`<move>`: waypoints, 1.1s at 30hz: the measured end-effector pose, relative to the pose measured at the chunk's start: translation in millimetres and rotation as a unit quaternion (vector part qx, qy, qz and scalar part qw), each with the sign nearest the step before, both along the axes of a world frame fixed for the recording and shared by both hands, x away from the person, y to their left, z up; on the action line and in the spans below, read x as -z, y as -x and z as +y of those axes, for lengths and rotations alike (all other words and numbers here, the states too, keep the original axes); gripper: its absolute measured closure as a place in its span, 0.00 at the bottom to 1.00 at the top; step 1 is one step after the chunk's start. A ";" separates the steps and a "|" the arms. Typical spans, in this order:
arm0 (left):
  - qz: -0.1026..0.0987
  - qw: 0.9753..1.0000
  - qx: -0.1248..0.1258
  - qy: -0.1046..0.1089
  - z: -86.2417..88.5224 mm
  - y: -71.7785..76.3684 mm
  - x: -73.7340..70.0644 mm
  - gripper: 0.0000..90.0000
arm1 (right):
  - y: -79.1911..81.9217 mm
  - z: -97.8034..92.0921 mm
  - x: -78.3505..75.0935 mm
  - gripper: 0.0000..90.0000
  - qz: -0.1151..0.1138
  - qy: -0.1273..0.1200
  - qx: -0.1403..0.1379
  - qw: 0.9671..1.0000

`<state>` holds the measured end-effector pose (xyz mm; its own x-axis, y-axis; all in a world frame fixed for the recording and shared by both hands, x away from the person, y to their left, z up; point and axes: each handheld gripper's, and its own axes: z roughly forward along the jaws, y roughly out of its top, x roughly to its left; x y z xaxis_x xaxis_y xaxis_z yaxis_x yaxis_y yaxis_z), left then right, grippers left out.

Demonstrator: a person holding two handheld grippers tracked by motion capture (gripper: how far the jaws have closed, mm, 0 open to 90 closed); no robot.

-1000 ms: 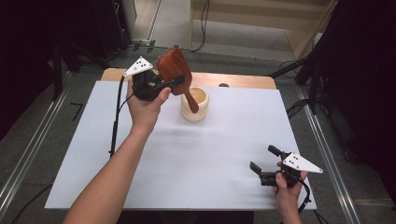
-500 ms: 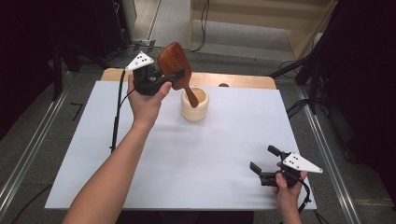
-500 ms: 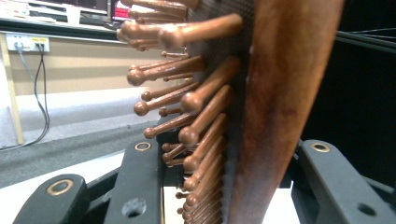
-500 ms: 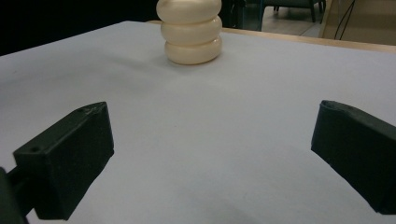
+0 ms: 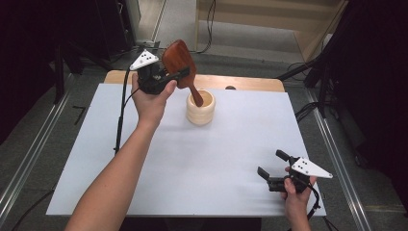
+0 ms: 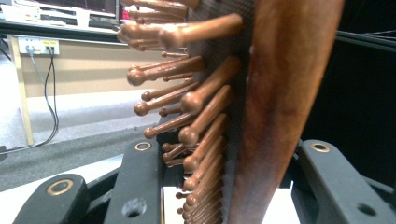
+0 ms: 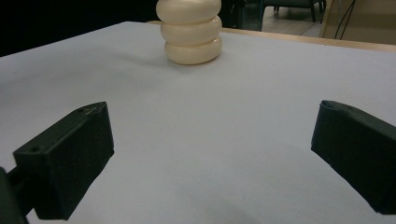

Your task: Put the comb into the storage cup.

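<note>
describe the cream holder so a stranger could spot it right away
On the white table, look toward the far edge, just right of the left gripper. The cream holder stands there, a ribbed cup like three stacked rings, with the brown wooden hairbrush's handle dipping into it.

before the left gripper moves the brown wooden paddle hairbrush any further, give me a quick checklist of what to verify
1. Left gripper shut on the brown wooden paddle hairbrush: ok; the left gripper view has the brush head between the jaws.
2. Brush handle tip inside the cream ribbed cup: ok, it dips into the mouth.
3. Cup upright on the white table: ok.
4. Handle touching the cup's bottom or wall: cannot tell.
5. Right gripper open and away from the cup: ok, low near the table's front right.
6. Black cable trailing from the left gripper away from the cup: ok.
</note>
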<state>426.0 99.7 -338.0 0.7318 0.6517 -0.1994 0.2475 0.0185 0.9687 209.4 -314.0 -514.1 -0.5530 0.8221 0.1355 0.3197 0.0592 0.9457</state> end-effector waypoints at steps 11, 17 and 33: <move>0.001 1.000 -0.010 -0.001 -1.7 -6.8 4.1 0.65 | 0.0 0.3 0.2 0.00 0.000 -0.001 0.000 1.000; 0.005 1.000 -0.015 -0.001 -2.2 -11.2 7.5 0.65 | -0.2 0.1 0.5 0.00 -0.001 -0.002 -0.001 1.000; 0.005 1.000 -0.021 -0.008 -8.9 -18.1 18.1 0.65 | -0.5 0.5 0.8 0.00 -0.002 0.000 0.000 1.000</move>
